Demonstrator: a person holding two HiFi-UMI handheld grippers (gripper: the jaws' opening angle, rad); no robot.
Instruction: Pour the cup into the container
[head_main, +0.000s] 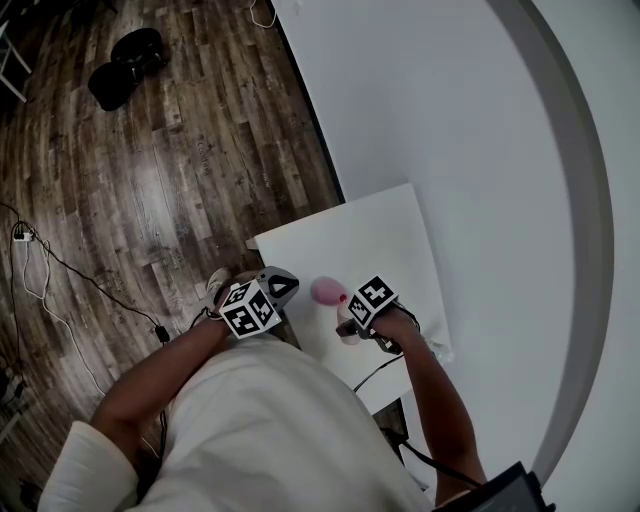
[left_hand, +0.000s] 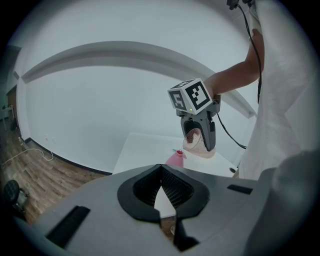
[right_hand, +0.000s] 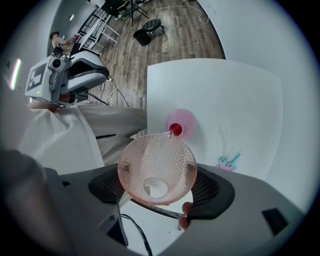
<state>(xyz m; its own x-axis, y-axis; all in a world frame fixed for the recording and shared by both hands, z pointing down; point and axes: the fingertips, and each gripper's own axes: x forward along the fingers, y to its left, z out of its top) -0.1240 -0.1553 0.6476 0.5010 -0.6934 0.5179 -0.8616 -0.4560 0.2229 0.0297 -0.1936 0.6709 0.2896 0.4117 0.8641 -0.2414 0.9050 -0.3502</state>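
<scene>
Gripping the dimpled cup (right_hand: 156, 170) between its jaws, our right gripper (right_hand: 157, 186) holds it tipped, the lip just over the red mouth of the pink container (right_hand: 181, 124). The container stands upright on the white table (right_hand: 230, 85), toward our side of it. We cannot tell whether anything is running from the lip; the cup's base looks clear. Our left gripper (left_hand: 160, 190) has its jaws closed together on nothing and hangs off to the left of the table, pointing at the right one. From the head view the cup is mostly hidden behind the right gripper's marker cube, and our own torso cuts off the table's near edge. A small teal and pink item (right_hand: 227, 161) lies beside the container, too small to identify.
</scene>
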